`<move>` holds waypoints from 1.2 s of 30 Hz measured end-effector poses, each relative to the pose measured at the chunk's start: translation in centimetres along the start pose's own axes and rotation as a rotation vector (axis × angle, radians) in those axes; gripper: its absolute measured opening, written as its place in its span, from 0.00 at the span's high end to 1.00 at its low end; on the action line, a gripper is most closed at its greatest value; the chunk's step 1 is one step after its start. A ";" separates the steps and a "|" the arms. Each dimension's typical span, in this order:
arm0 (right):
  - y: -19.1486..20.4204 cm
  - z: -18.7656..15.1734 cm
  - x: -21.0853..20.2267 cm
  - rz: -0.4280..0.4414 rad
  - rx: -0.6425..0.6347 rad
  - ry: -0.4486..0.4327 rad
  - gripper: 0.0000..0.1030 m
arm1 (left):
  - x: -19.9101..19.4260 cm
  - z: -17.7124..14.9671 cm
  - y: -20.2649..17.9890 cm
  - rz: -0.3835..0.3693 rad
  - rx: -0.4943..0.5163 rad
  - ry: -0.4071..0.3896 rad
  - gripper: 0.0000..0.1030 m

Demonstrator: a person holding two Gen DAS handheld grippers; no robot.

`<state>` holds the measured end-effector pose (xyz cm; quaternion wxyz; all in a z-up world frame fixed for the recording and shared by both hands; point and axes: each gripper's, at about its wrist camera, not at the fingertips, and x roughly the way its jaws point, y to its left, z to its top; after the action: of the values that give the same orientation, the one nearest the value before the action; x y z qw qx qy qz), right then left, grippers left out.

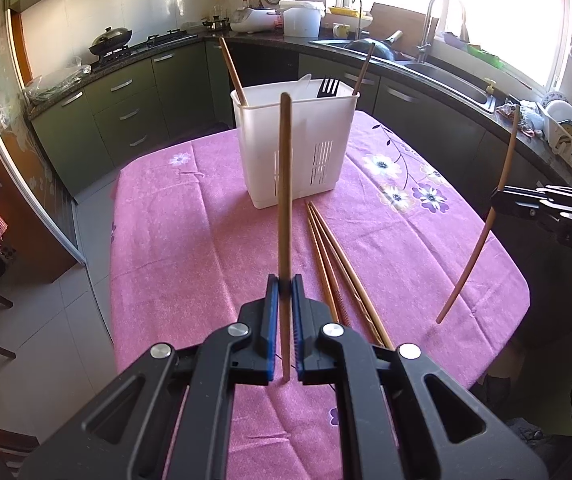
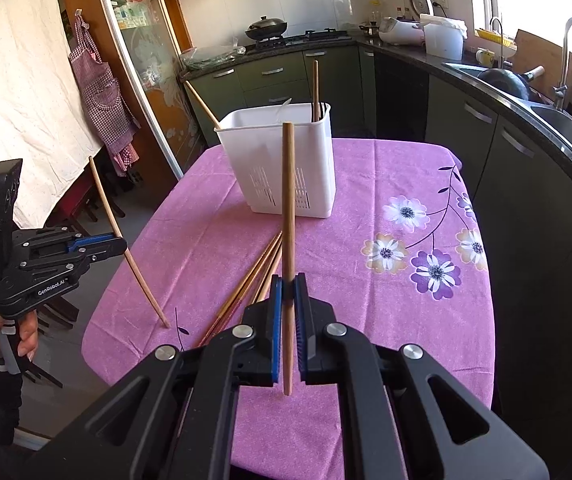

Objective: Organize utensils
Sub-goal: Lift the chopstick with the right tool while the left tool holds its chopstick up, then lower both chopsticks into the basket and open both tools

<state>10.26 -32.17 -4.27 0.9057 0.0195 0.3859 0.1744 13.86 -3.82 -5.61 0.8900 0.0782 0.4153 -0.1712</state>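
My left gripper (image 1: 285, 284) is shut on a wooden chopstick (image 1: 284, 184) held upright above the table. My right gripper (image 2: 289, 282) is shut on another wooden chopstick (image 2: 288, 200), also upright. Each gripper shows in the other's view: the right one (image 1: 502, 200) at the right edge with its chopstick (image 1: 486, 224), the left one (image 2: 119, 245) at the left with its chopstick (image 2: 125, 244). A white utensil holder (image 1: 294, 148) (image 2: 281, 160) stands on the pink tablecloth, holding two chopsticks, a black fork (image 1: 328, 88) and a white utensil. Several loose chopsticks (image 1: 342, 276) (image 2: 245, 284) lie in front of it.
The table has a pink flowered cloth (image 1: 189, 220) (image 2: 386, 168). Dark green kitchen cabinets (image 1: 125, 108) and a counter with a sink (image 1: 438, 72), a wok and rice cookers ring the table. An apron (image 2: 101, 92) hangs at the left.
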 end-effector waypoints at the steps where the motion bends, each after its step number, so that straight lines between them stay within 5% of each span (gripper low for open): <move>1: 0.1 0.1 -0.1 0.002 -0.004 -0.002 0.93 | -0.1 0.0 0.0 -0.001 0.000 -0.003 0.94; 21: 1.0 1.0 -0.3 0.006 -0.029 -0.018 0.93 | -1.8 1.8 -0.4 -0.015 -0.001 -0.046 0.94; 28: 0.9 1.4 -0.7 0.003 -0.031 -0.026 0.93 | -4.1 7.0 -1.0 -0.044 0.028 -0.094 0.94; 36: -0.2 1.2 -0.2 0.018 -0.015 -0.011 0.93 | -5.8 15.7 -1.2 0.013 0.026 -0.240 0.94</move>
<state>11.05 -32.24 -3.35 0.9064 0.0169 0.3792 0.1852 21.10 -7.99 8.93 0.9332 0.0716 0.3031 -0.1791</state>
